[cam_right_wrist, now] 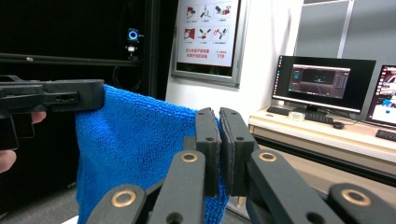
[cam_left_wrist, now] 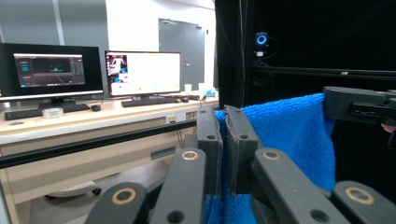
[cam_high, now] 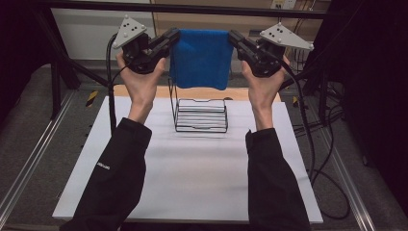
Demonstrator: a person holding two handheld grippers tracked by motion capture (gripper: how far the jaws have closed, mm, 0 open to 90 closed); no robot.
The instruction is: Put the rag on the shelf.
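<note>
A blue towel (cam_high: 201, 57) hangs folded between the two grippers, held high above the table. My left gripper (cam_high: 172, 36) is shut on its top left corner, and my right gripper (cam_high: 234, 37) is shut on its top right corner. In the left gripper view the towel (cam_left_wrist: 289, 140) is pinched between the jaws of the left gripper (cam_left_wrist: 224, 116), with the other gripper (cam_left_wrist: 359, 105) at its far edge. The right gripper view has the towel (cam_right_wrist: 135, 149) clamped in the right gripper (cam_right_wrist: 218, 119), and the left gripper (cam_right_wrist: 56, 95) holds the far corner.
A black wire rack (cam_high: 201, 114) stands on the white table (cam_high: 192, 178) right below the hanging towel. Cables (cam_high: 317, 144) trail off the table's right side. A metal frame bar (cam_high: 192, 8) crosses the back. Desks with monitors (cam_left_wrist: 142, 72) stand beyond.
</note>
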